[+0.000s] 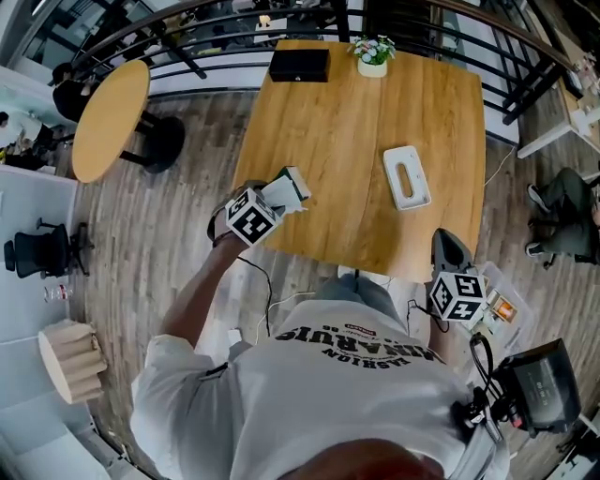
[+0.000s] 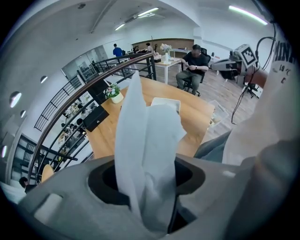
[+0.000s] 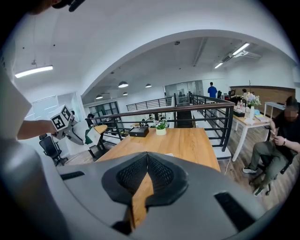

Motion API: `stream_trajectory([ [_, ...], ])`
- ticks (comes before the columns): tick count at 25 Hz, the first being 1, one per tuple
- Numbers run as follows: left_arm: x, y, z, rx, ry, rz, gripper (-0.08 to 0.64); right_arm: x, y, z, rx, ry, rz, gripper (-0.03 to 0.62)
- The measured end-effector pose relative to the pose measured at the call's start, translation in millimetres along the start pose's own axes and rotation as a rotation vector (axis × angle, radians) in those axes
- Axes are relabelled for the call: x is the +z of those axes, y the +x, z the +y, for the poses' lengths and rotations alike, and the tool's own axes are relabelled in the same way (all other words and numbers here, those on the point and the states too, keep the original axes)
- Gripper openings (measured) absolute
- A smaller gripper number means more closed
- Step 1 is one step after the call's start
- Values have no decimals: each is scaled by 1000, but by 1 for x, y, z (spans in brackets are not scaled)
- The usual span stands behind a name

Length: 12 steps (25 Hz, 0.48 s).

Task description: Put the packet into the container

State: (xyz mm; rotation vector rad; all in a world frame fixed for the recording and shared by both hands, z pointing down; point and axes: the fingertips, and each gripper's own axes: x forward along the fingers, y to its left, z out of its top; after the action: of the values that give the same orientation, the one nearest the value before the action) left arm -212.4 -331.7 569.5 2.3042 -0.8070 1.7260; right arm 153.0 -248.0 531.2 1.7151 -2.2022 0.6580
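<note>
My left gripper point(image 1: 272, 199) hangs above the near left corner of the wooden table point(image 1: 347, 141), shut on a soft white packet point(image 1: 289, 186) with a green side. In the left gripper view the packet point(image 2: 147, 140) stands up between the jaws and hides much of the table. The container, a white oblong tray point(image 1: 406, 176), lies on the table's right half, apart from both grippers; its rim point(image 2: 165, 103) shows behind the packet. My right gripper point(image 1: 446, 242) is at the table's near right edge, shut with nothing in it point(image 3: 147, 161).
A black box point(image 1: 300, 64) and a small flower pot point(image 1: 372, 54) stand at the table's far edge, by a black railing point(image 1: 234, 19). A round table point(image 1: 111, 117) is to the left. A clear bin point(image 1: 504, 307) sits on the floor at right, near a seated person point(image 1: 567, 211).
</note>
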Motion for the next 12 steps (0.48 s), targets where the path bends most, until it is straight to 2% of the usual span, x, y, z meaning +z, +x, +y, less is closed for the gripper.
stream_trajectory([
  [6,1,-9,13,9,-11,8,232,10,10,9,21,-10,-13,9],
  [12,5,-10,8,-5,58,13,232,14,8,13,25,-7,-35,9],
])
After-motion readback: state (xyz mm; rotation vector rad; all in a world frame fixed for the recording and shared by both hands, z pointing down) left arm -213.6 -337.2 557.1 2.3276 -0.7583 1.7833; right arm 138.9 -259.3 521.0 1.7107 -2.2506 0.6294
